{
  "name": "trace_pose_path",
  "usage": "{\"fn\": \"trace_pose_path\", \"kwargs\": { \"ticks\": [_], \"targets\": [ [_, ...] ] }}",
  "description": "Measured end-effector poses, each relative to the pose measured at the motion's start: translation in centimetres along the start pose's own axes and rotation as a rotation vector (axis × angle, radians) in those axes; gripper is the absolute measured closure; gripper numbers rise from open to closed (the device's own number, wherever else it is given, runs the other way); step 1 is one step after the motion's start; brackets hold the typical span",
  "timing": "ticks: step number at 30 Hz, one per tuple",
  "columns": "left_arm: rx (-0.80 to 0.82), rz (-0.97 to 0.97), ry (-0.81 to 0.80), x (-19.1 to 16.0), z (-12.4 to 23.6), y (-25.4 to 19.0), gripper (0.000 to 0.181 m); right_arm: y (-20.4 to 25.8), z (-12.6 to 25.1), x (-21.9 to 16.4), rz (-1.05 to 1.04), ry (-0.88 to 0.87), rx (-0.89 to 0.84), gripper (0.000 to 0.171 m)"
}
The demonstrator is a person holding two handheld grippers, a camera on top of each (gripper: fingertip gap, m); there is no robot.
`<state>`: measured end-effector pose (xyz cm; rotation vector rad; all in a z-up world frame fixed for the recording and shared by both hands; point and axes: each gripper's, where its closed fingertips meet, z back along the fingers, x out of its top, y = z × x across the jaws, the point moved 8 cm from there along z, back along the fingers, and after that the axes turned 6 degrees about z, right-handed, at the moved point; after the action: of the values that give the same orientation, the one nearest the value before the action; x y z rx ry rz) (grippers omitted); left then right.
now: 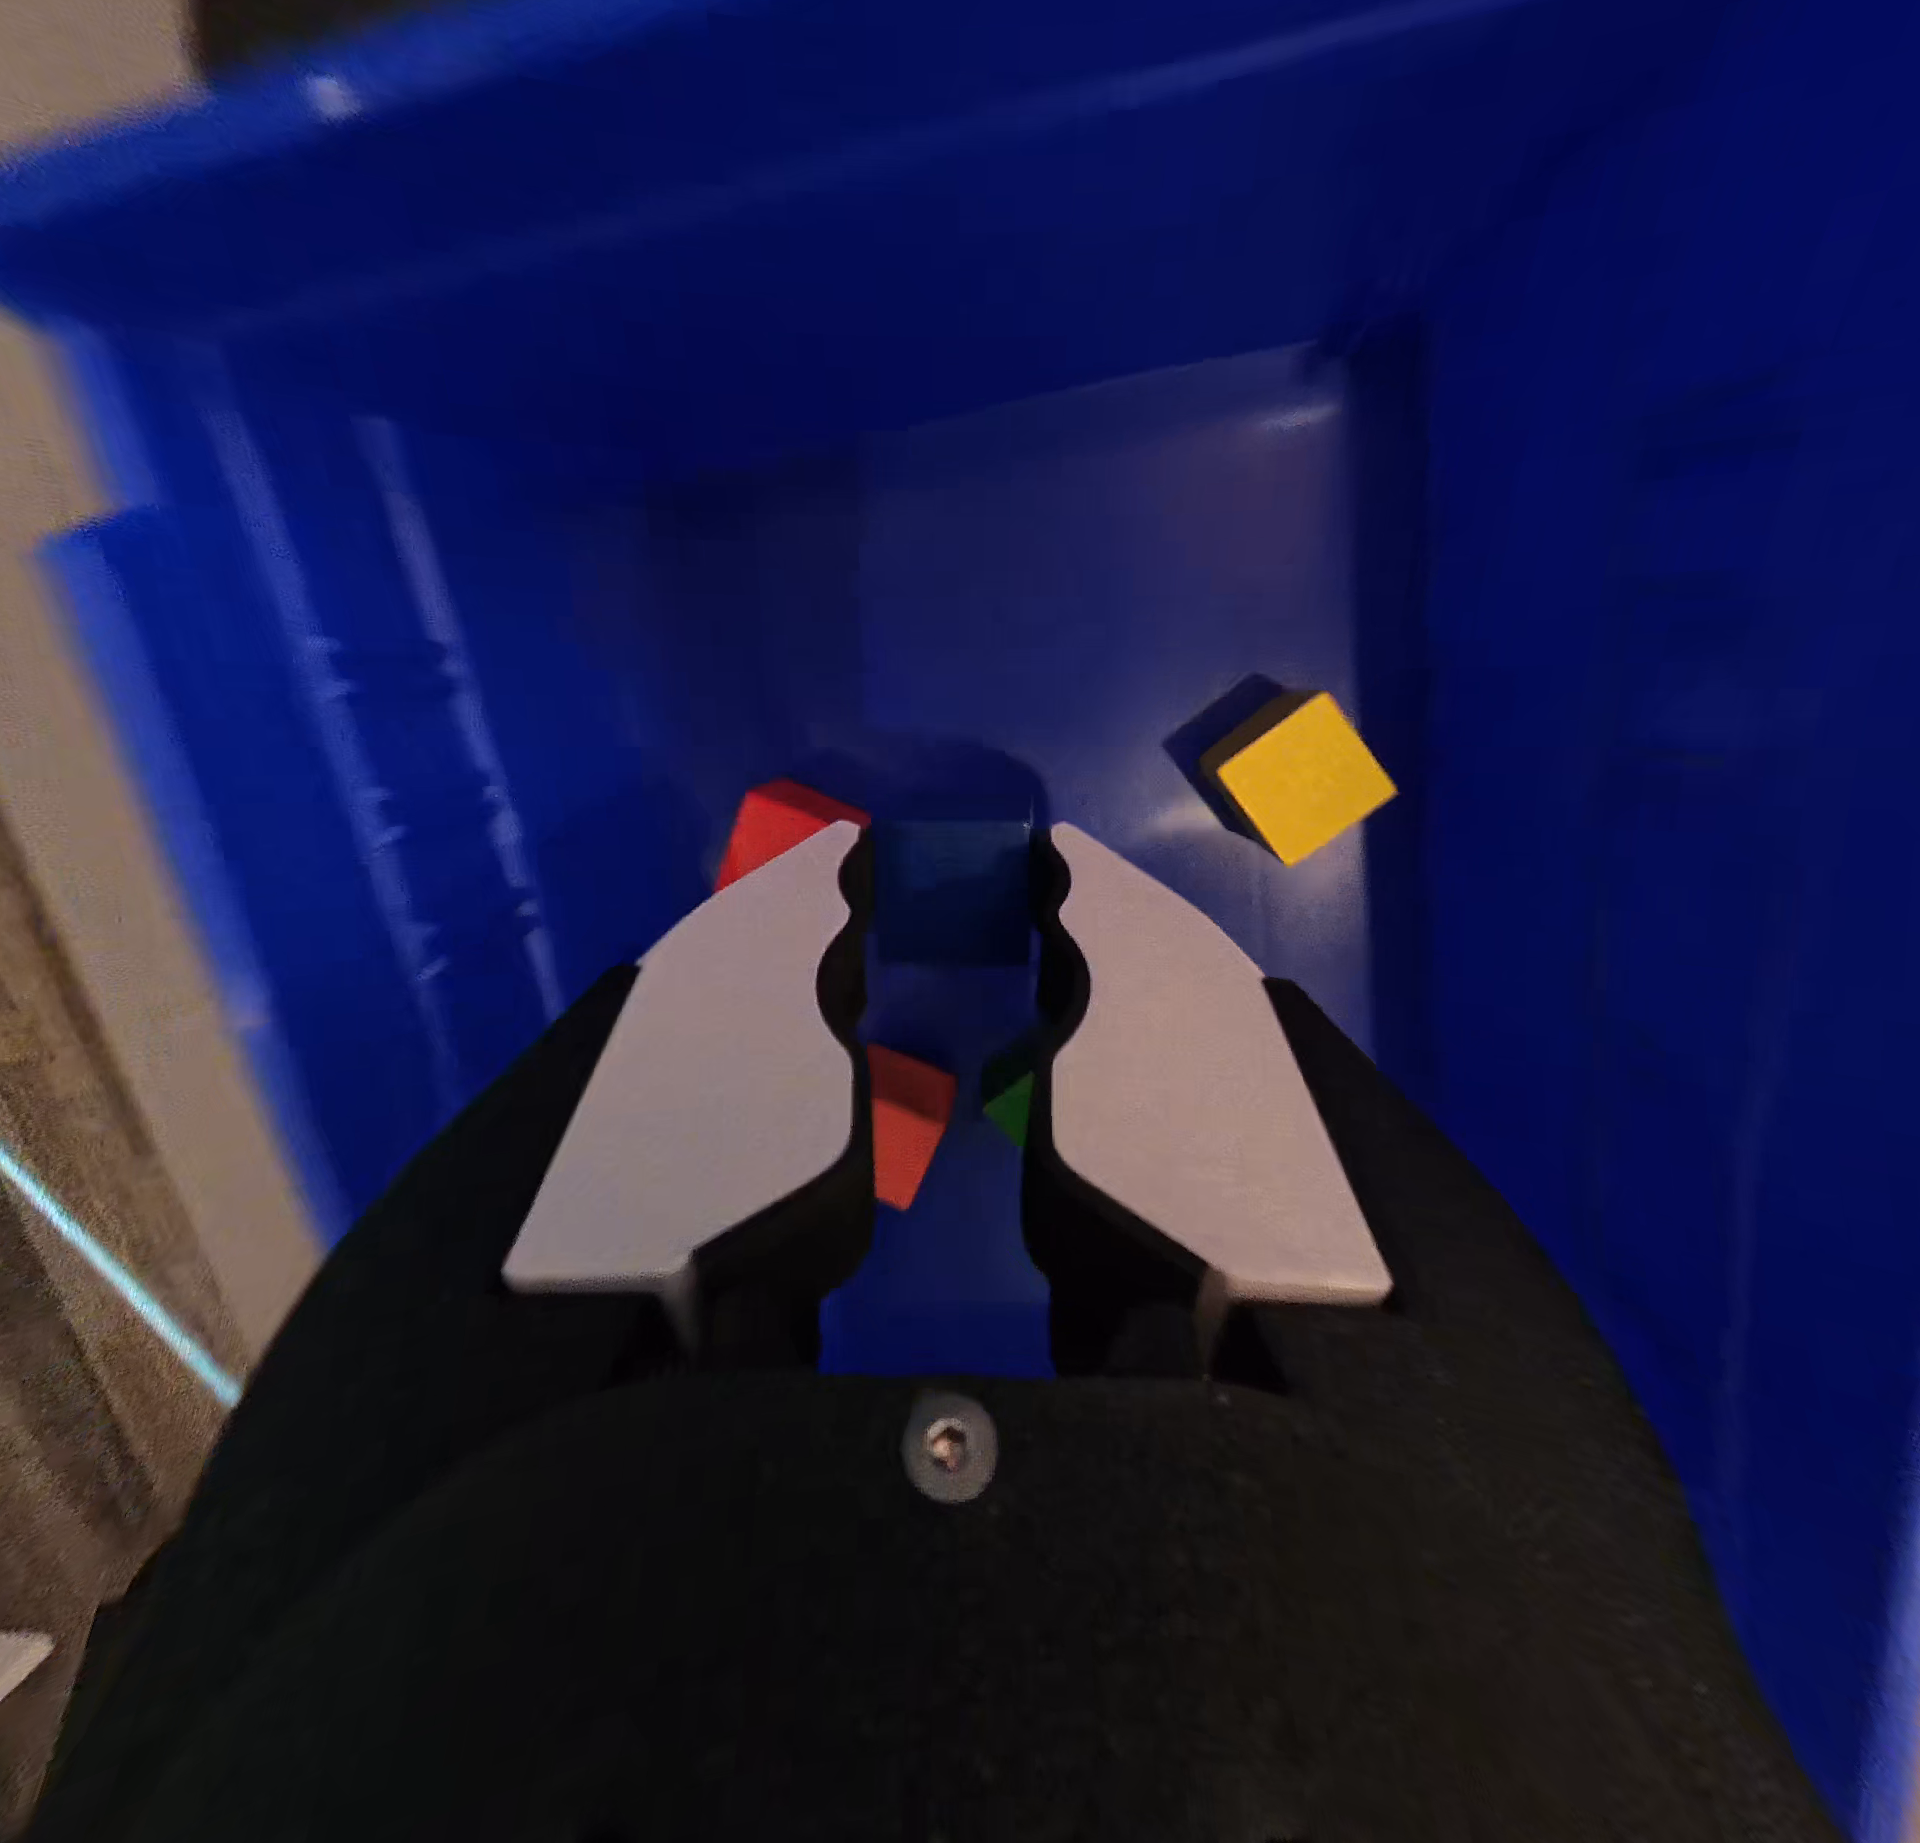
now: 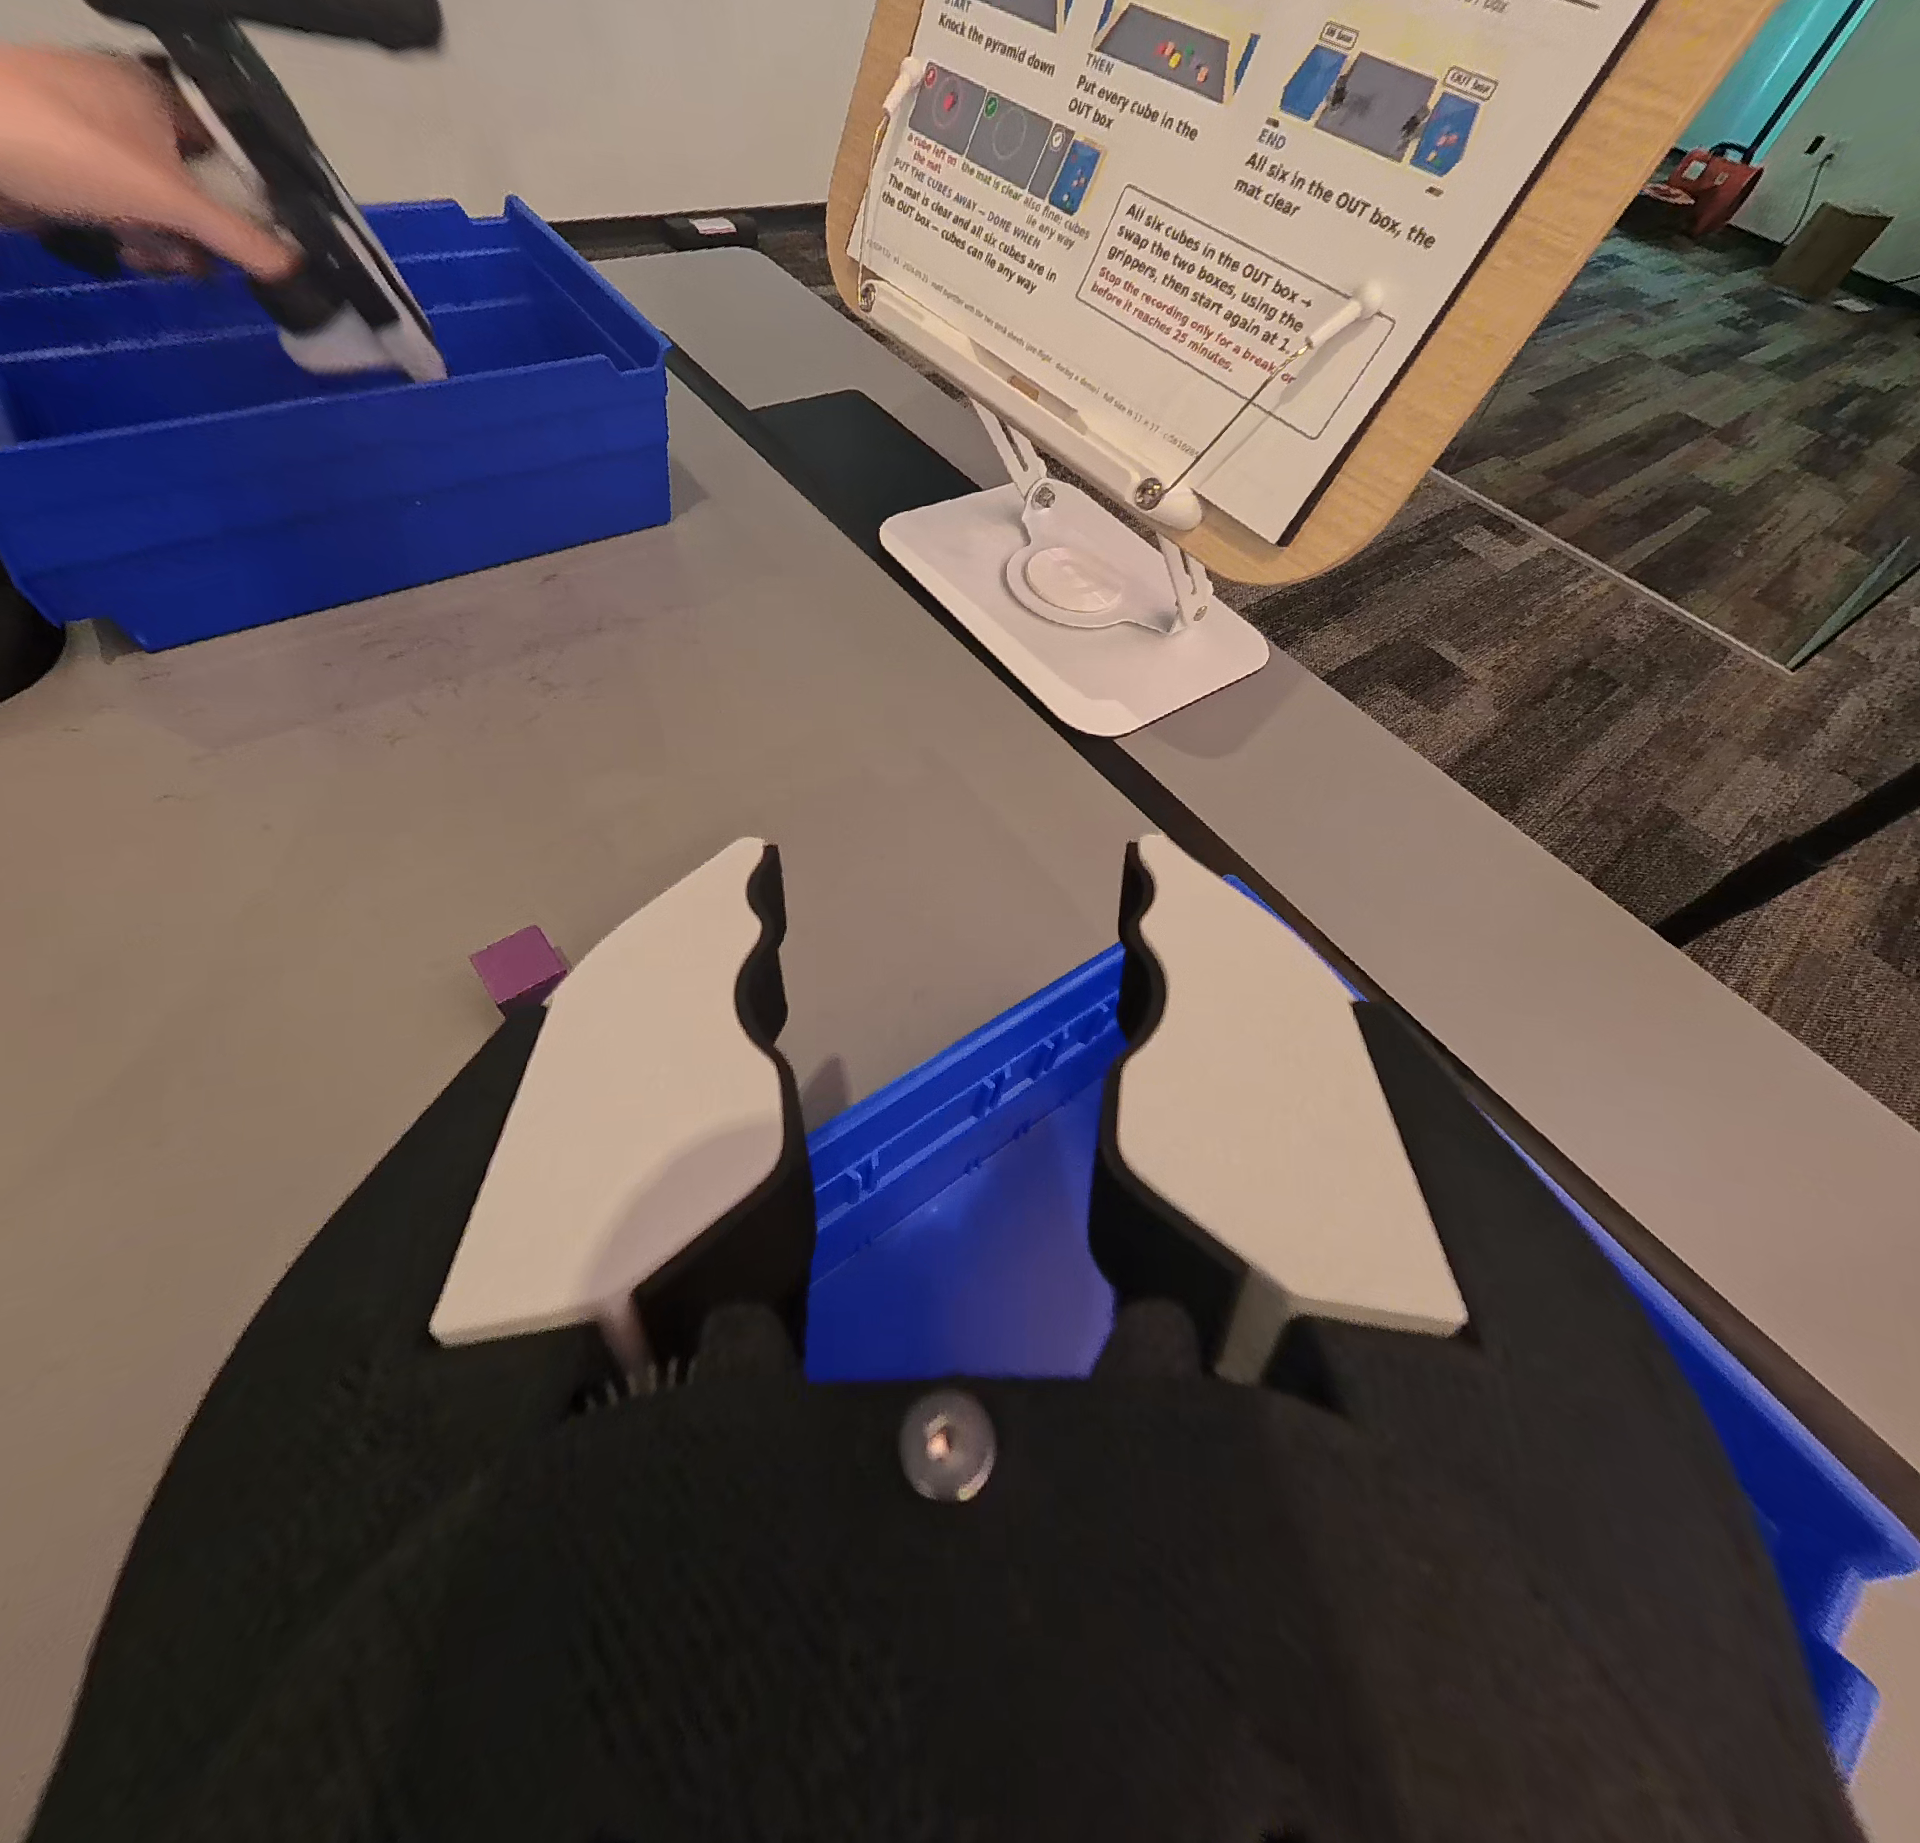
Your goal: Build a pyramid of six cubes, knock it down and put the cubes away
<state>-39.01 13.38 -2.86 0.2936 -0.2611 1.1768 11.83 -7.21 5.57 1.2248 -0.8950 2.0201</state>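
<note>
**Blue cube gripped low inside the left bin**

Down inside the blue bin (image 1: 1143, 183), the left hand-held gripper (image 1: 951, 858) is clamped on a blue cube (image 1: 951, 884) at its fingertips, reaching steeply so the walls do not block it. A red cube (image 1: 779, 827) lies just left of the tips, a yellow cube (image 1: 1304, 777) off to their right, an orange-red cube (image 1: 909, 1118) and a green cube (image 1: 1013, 1107) beneath the fingers. The right hand-held gripper (image 2: 951, 858) hangs spread and empty above a second blue bin (image 2: 966, 1243); a purple cube (image 2: 516, 965) sits on the surface (image 2: 416, 806) just left of it, probably its next pick.
</note>
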Motion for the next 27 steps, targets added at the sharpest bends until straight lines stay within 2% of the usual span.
{"fn": "trace_pose_path", "kwargs": {
  "ticks": [4, 7, 9, 12, 16, 21, 27],
  "targets": [
    [-0.03, -0.018, -0.282, 0.3, 8.2, -1.2, 0.152, 0.1, -0.2, -0.1, 0.004, 0.012, 0.003, 0.108],
    [-0.314, -0.227, -0.547, -0.1, 14.0, -7.5, 0.152, 0.1, -0.4, -0.1, 0.011, 0.02, 0.005, 0.108],
    [-0.535, -0.46, -0.595, -1.2, 15.7, -13.3, 0.153, 0.2, -0.5, 0.0, 0.016, 0.018, 0.009, 0.108],
    [-0.745, -0.886, -0.446, -3.8, 13.6, -21.9, 0.153, 0.5, -0.5, 0.1, 0.022, 0.015, 0.017, 0.108],
    [-0.646, -1.066, -0.319, -4.8, 7.7, -27.9, 0.153, 0.8, -0.3, 0.4, 0.045, 0.012, 0.029, 0.108],
    [-0.569, -1.21, -0.243, -6.0, 3.4, -29.9, 0.152, 0.9, -0.2, 0.6, 0.048, -0.001, 0.041, 0.108],
    [-0.558, -1.257, -0.231, -6.6, 2.3, -31.0, 0.152, 0.9, -0.4, 0.5, 0.055, 0.01, 0.051, 0.108]
  ]
}}
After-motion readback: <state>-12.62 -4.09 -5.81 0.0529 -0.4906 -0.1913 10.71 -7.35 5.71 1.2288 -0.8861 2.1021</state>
